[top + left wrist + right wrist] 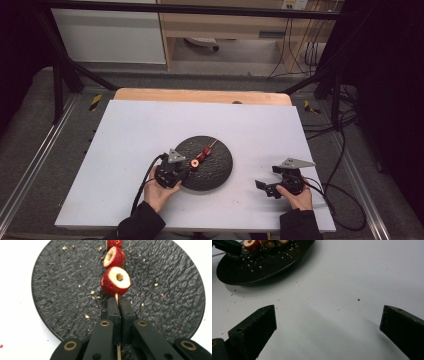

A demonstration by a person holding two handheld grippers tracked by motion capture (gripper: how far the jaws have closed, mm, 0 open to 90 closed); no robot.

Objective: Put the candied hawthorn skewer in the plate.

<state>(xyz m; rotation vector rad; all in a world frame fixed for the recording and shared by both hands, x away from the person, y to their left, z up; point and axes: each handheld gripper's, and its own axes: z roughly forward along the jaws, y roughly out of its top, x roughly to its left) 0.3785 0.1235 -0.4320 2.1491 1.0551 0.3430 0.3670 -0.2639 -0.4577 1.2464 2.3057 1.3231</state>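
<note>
Pinching skewer (116,298) between closed left gripper (116,301) jaws | stick runs straight ahead, hawthorn fruits (115,281) threaded over black plate (62,290) | right gripper (328,322) gaping, well apart

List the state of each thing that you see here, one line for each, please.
Thin wooden skewer: clamped in left hand-held gripper, lifted over plate.
Red hollowed fruit pieces: threaded on skewer.
Round black textured plate: flat on table, crumb-strewn.
Right hand-held gripper: open, empty.
</note>
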